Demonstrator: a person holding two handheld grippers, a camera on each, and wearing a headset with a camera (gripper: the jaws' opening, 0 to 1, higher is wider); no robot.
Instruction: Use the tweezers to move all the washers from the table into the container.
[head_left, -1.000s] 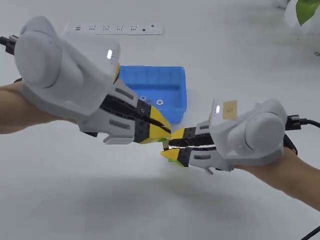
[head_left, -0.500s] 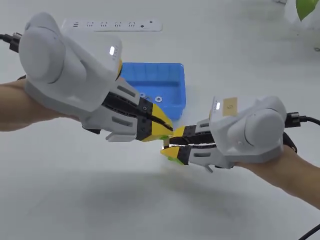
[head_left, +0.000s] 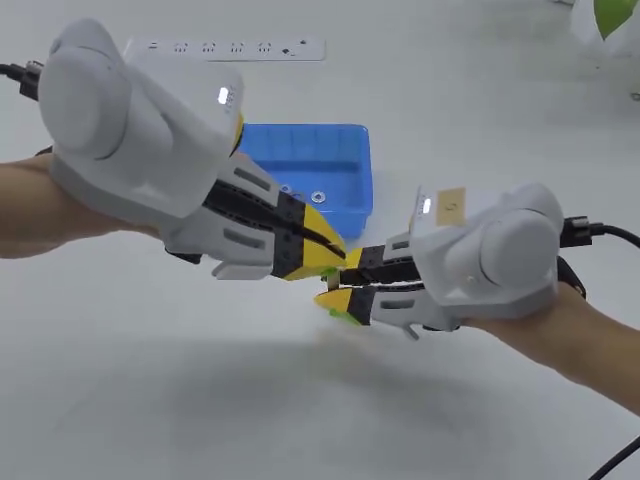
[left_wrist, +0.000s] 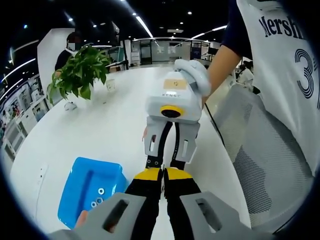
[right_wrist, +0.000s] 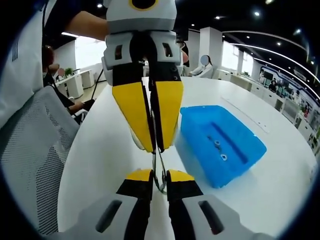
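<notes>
Over the white table (head_left: 150, 400): both grippers meet tip to tip.
Left gripper (head_left: 338, 258): yellow jaws pinched nearly closed on slim metal tweezers (right_wrist: 159, 170).
Right gripper (head_left: 332, 298): jaws narrow, clamping the tweezers' rounded end.
Blue plastic container (head_left: 345, 160): just behind the tips, small metal washers (head_left: 318, 197) inside.

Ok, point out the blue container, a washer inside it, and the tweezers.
blue container (head_left: 330, 160), head view, bare floor of the tray.
washer (head_left: 318, 197), head view, its ring, inside the container.
tweezers (right_wrist: 156, 172), right gripper view, a thin metal arm.
</notes>
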